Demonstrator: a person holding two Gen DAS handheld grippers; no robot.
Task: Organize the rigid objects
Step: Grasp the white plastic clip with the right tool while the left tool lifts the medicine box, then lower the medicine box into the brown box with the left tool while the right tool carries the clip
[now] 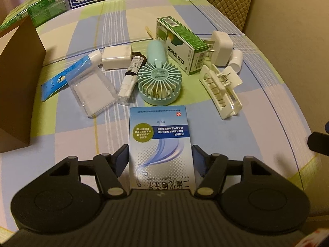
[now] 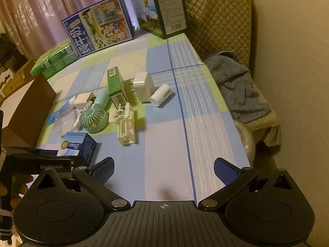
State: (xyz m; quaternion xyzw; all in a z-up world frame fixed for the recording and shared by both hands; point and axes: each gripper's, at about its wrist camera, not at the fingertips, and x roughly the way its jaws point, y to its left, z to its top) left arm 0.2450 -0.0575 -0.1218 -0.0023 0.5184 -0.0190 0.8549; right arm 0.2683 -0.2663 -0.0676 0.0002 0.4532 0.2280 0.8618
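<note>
A blue and white lotion box (image 1: 158, 131) lies flat on the checked tablecloth (image 1: 257, 111), its near half between the fingers of my left gripper (image 1: 160, 152). Both pads sit against the box's long sides, so the gripper is shut on it. The right wrist view shows the same box (image 2: 79, 144) at the left, with a hand on the left gripper's handle. My right gripper (image 2: 163, 166) hangs open over bare cloth near the table's front edge, with nothing between its fingers.
Beyond the box lie a mint fan (image 1: 157, 82), a green carton (image 1: 181, 41), a white hair clip (image 1: 222, 88), a plug adapter (image 1: 221, 47), a charger (image 1: 116, 58), a spray bottle (image 1: 131, 76) and a clear case (image 1: 92, 88). A brown cardboard box (image 1: 18, 82) stands at the left.
</note>
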